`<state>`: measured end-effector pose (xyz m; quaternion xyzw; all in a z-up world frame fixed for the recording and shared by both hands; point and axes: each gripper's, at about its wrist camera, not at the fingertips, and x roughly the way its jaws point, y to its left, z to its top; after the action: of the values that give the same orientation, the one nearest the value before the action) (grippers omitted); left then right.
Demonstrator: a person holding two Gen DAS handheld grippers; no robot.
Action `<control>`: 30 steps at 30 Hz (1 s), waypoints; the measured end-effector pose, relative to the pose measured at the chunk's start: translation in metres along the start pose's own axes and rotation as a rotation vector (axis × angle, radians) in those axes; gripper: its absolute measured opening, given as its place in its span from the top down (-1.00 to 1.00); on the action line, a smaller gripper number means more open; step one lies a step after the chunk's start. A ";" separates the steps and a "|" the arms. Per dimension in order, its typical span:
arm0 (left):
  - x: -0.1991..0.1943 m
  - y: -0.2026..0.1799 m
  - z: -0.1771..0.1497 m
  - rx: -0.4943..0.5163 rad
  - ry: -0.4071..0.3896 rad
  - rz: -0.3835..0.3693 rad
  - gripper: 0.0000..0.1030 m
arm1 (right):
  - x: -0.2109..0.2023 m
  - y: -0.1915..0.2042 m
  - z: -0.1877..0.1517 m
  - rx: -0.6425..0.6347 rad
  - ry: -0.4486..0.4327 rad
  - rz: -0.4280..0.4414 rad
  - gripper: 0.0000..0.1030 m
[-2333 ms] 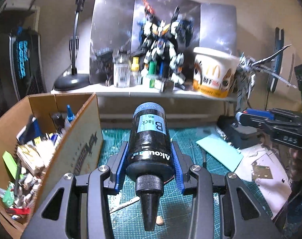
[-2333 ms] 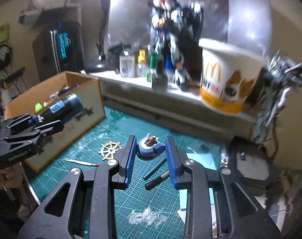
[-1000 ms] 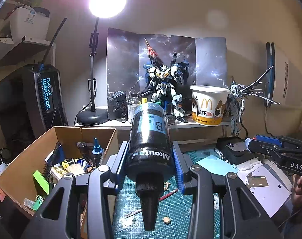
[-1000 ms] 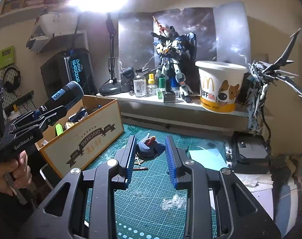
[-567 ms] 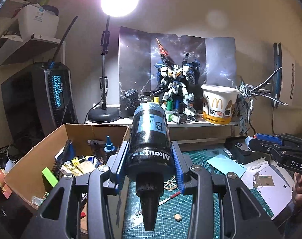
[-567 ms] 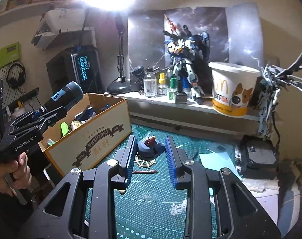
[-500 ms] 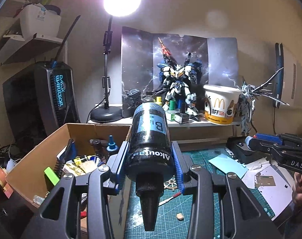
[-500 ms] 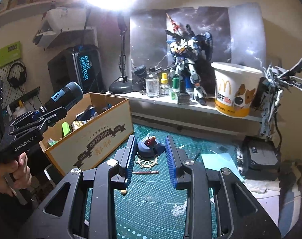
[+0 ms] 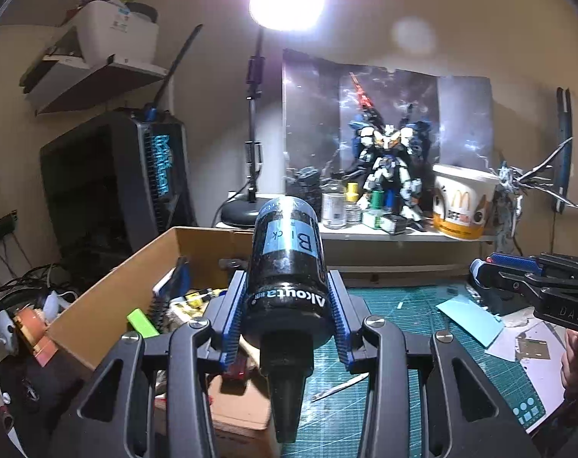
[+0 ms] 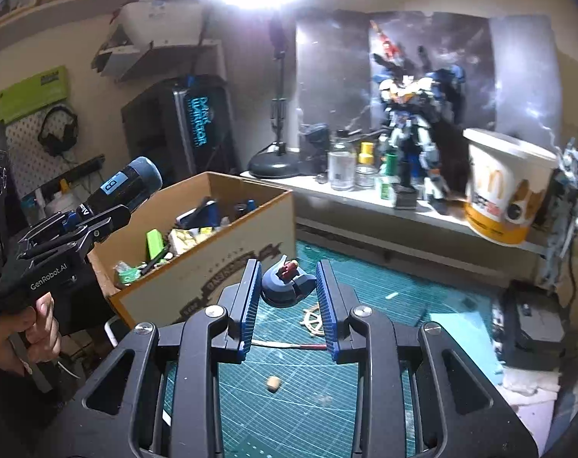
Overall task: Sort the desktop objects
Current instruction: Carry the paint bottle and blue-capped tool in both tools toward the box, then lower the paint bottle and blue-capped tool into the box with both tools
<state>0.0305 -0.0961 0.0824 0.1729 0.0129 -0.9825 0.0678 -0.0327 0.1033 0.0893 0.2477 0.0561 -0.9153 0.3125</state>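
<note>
My left gripper [image 9: 287,297] is shut on a black paint bottle [image 9: 287,267] with a blue "Black" label, nozzle toward the camera. It hangs over the near right corner of the open cardboard box [image 9: 109,297]. The right wrist view shows the same bottle [image 10: 124,187] above the box's left side [image 10: 227,267]. My right gripper [image 10: 289,286] is shut on a small blue-grey model part [image 10: 287,286] with a red tip, held above the green cutting mat [image 10: 384,343]. The right gripper also shows at the right edge of the left wrist view [image 9: 491,267].
The box holds several tools and bottles. On the mat lie a wooden ship's wheel [image 10: 315,320], a thin red-tipped stick [image 10: 289,345], a small cork bit [image 10: 273,383] and a blue card [image 9: 470,318]. A shelf holds a robot model [image 9: 388,168], paint bottles and a paper bucket [image 9: 462,206].
Both grippers have shifted left, toward the box. The left gripper with the bottle now sits over the box's corner. Both holds are unchanged.
</note>
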 end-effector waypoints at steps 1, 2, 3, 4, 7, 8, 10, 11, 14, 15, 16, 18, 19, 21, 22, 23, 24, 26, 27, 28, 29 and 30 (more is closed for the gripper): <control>-0.001 0.004 0.000 -0.004 0.001 0.011 0.22 | 0.003 0.003 0.001 -0.005 0.001 0.008 0.47; -0.002 0.008 -0.001 -0.010 0.002 0.023 0.22 | 0.005 0.005 0.002 -0.008 0.002 0.016 0.47; -0.003 0.011 -0.001 -0.013 0.003 0.032 0.22 | 0.009 0.009 0.003 -0.015 0.004 0.030 0.47; -0.004 0.014 -0.002 -0.017 0.005 0.043 0.22 | 0.012 0.012 0.005 -0.021 0.005 0.039 0.47; -0.008 0.026 -0.004 -0.029 0.010 0.077 0.22 | 0.022 0.022 0.008 -0.036 0.009 0.069 0.47; -0.009 0.030 -0.005 -0.034 0.011 0.089 0.22 | 0.025 0.026 0.009 -0.042 0.010 0.080 0.47; -0.012 0.036 -0.006 -0.040 0.012 0.109 0.22 | 0.030 0.033 0.010 -0.052 0.012 0.099 0.47; -0.014 0.040 -0.007 -0.045 0.014 0.122 0.22 | 0.032 0.036 0.011 -0.058 0.013 0.109 0.47; -0.017 0.050 -0.009 -0.057 0.018 0.150 0.22 | 0.042 0.049 0.014 -0.079 0.016 0.147 0.47; -0.018 0.053 -0.010 -0.061 0.019 0.160 0.22 | 0.044 0.052 0.015 -0.083 0.017 0.156 0.47; -0.019 0.057 -0.011 -0.065 0.021 0.169 0.22 | 0.047 0.055 0.016 -0.088 0.019 0.164 0.47; -0.021 0.062 -0.012 -0.071 0.024 0.185 0.22 | 0.053 0.062 0.018 -0.098 0.023 0.184 0.47; -0.022 0.065 -0.013 -0.073 0.026 0.193 0.22 | 0.056 0.065 0.018 -0.102 0.024 0.192 0.47; -0.024 0.070 -0.014 -0.079 0.029 0.209 0.22 | 0.061 0.072 0.020 -0.113 0.029 0.211 0.47; -0.025 0.073 -0.015 -0.082 0.030 0.216 0.22 | 0.064 0.075 0.020 -0.118 0.031 0.218 0.47; -0.026 0.075 -0.016 -0.085 0.031 0.223 0.22 | 0.066 0.077 0.021 -0.122 0.033 0.225 0.47; -0.026 0.077 -0.016 -0.087 0.032 0.228 0.22 | 0.069 0.080 0.022 -0.127 0.036 0.233 0.47; -0.025 0.081 -0.016 -0.090 0.035 0.238 0.22 | 0.073 0.085 0.023 -0.135 0.038 0.244 0.47; -0.025 0.082 -0.016 -0.090 0.036 0.242 0.22 | 0.076 0.089 0.025 -0.142 0.041 0.251 0.47; -0.024 0.084 -0.016 -0.089 0.038 0.246 0.22 | 0.078 0.091 0.027 -0.147 0.042 0.254 0.47; -0.023 0.085 -0.015 -0.088 0.039 0.249 0.22 | 0.080 0.093 0.029 -0.153 0.044 0.257 0.47; -0.022 0.085 -0.015 -0.085 0.041 0.251 0.22 | 0.083 0.095 0.032 -0.161 0.045 0.261 0.47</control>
<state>0.0676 -0.1771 0.0761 0.1901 0.0343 -0.9611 0.1973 -0.0454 -0.0263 0.0818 0.2475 0.1037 -0.8536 0.4466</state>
